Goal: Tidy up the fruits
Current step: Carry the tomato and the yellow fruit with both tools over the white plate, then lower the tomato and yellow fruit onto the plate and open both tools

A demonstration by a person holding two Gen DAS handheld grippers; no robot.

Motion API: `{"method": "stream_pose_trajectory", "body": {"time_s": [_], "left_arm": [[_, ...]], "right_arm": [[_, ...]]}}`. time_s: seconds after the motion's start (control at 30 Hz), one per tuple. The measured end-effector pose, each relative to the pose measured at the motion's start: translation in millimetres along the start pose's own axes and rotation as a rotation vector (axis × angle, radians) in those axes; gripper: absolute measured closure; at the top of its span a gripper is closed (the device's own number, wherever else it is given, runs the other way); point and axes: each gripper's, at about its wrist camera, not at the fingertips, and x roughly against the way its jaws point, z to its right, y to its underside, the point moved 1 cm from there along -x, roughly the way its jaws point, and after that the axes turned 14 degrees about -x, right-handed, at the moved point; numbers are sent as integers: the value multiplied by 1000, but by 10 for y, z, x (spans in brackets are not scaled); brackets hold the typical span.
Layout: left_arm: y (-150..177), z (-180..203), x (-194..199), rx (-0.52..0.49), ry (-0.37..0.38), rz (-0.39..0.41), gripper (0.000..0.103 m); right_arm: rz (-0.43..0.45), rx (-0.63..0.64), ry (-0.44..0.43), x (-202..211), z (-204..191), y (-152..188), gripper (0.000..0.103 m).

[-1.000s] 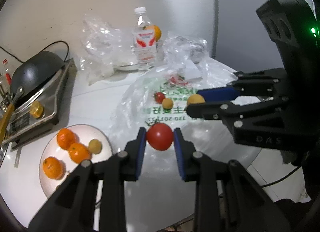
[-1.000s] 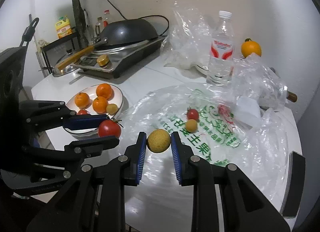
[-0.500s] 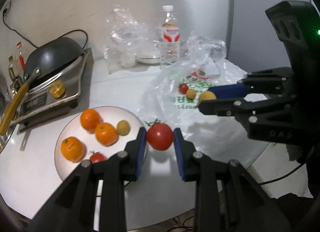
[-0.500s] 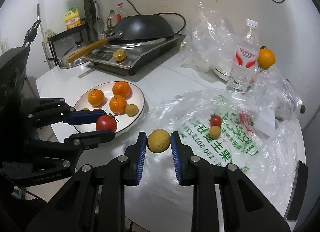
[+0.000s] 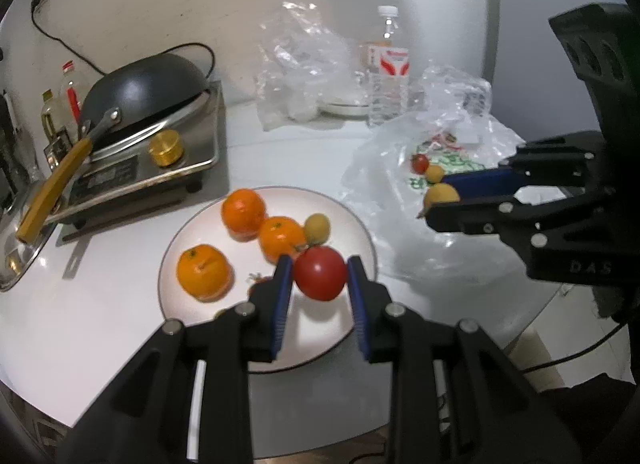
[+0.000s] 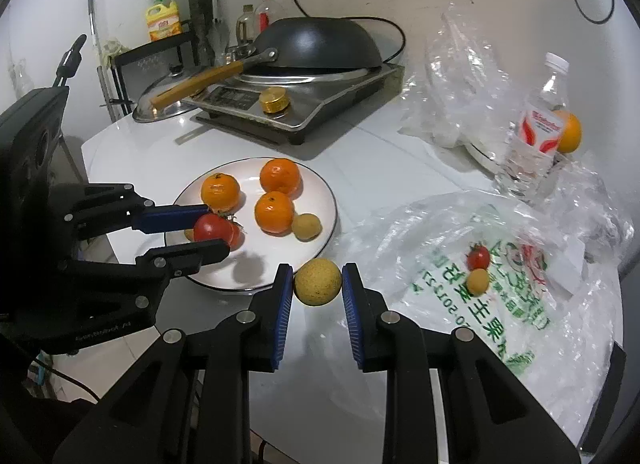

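A round red tomato [image 5: 320,273] is clamped tight in the left gripper [image 5: 319,278] over the white round plate [image 5: 360,224]; a yellowish-brown round fruit [image 6: 318,282] is pinched in the right gripper [image 6: 316,284], near the plate's right rim.

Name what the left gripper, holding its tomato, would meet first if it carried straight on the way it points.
Probably the plate: the left gripper points down over it, possibly meeting the nearest orange first.

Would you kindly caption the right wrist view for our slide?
Right gripper carries a yellow fruit toward the plate; left gripper holds a tomato.
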Motion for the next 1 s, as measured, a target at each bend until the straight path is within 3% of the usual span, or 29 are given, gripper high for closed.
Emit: {"method": "stream_pose_trajectory", "body": {"time_s": [0.6,1.0], "left_arm": [[119,-362,-168,13,-50,-23,75],[80,-390,-363,-49,-84,-35,75]], "right_arm": [[-46,29,-33,-353,-231,-111,76],[-82,25,-45,-623,-251,-151,76]]}}
